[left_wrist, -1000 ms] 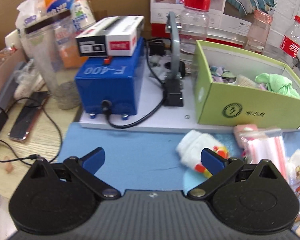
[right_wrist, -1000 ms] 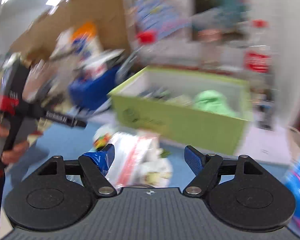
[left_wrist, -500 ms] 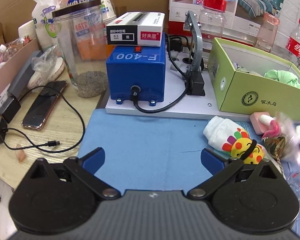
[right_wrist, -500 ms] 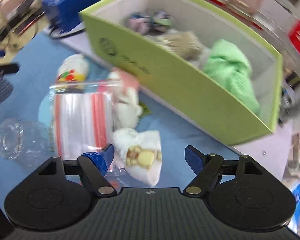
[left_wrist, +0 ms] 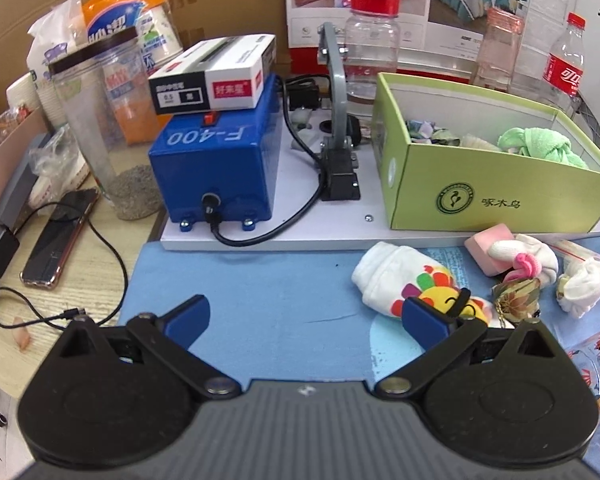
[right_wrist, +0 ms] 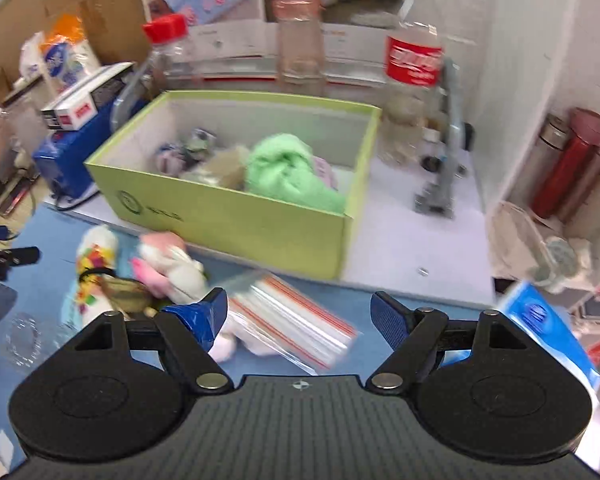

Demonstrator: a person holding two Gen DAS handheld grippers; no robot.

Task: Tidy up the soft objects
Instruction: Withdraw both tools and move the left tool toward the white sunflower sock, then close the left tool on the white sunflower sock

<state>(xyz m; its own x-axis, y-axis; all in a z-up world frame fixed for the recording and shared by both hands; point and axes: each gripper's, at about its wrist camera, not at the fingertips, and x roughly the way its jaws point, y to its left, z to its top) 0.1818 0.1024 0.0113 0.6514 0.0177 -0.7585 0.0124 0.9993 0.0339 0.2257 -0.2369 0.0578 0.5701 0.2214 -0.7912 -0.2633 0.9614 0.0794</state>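
- The left gripper (left_wrist: 304, 320) was held low over the blue mat (left_wrist: 260, 292), with its two blue fingers spread wide and nothing between them.
- The right gripper (right_wrist: 300, 314) was also seen released, its fingers apart above a clear zip bag (right_wrist: 296, 328) lying on the mat.
- A green cardboard box (left_wrist: 500, 200) was placed on the white board (left_wrist: 300, 236) behind the mat; a green cloth (left_wrist: 540, 146) and some other soft pieces were already lying inside it.
- A white sock with a coloured print (left_wrist: 404, 284) was found on the mat, just beside the right finger of the left gripper.
- Near it, in front of the box, a pink block (left_wrist: 490, 248), a white glove (left_wrist: 536, 252) and a small white bundle (left_wrist: 584, 288) were lying close together.
- The right wrist view was partly blurred.
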